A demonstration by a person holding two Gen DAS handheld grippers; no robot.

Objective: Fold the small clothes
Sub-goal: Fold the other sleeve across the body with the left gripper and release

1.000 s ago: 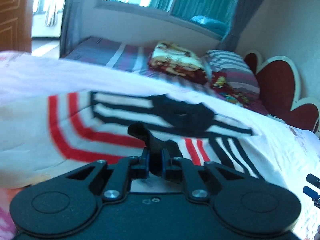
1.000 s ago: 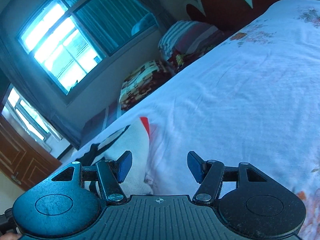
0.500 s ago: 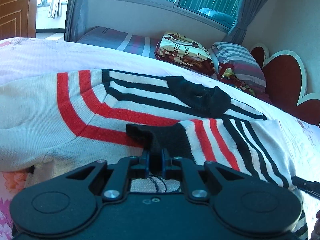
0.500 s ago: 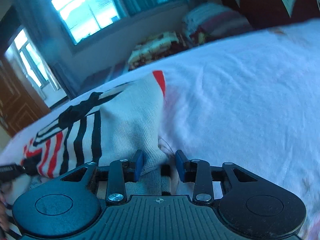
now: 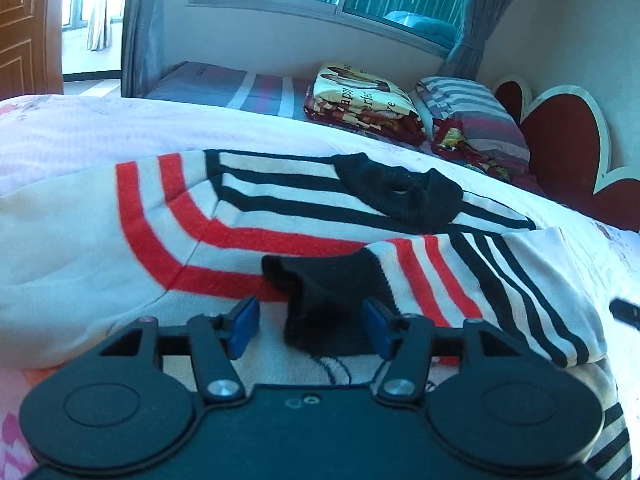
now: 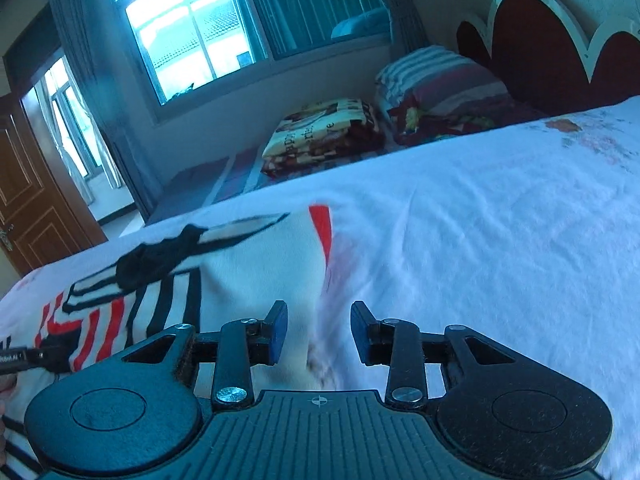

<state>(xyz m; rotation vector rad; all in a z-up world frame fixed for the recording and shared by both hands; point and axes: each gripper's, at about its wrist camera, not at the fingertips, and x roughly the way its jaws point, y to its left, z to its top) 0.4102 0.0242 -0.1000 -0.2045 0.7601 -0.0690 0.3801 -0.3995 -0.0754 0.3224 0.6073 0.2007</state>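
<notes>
A white knit sweater (image 5: 80,248) with red and black stripes and a black collar (image 5: 400,196) lies spread on the bed. One sleeve is folded across its front, and its black cuff (image 5: 324,292) lies between the pads of my left gripper (image 5: 311,326). Those jaws are opening and no longer pinch the cuff. In the right wrist view the sweater (image 6: 256,264) reaches in from the left. My right gripper (image 6: 319,332) straddles its near right edge, pads apart and not pressing the cloth.
The pale floral bedsheet (image 6: 480,220) stretches to the right. Beyond it sit a folded blanket (image 5: 360,96), a striped pillow (image 5: 472,116) and a red scalloped headboard (image 5: 568,140). A wooden door (image 5: 24,28) stands far left.
My left jaws have opened and let go of the black cuff, with the sleeve now lying on the sweater. My right gripper rolled, slid to the sweater's edge and narrowed its jaws.
</notes>
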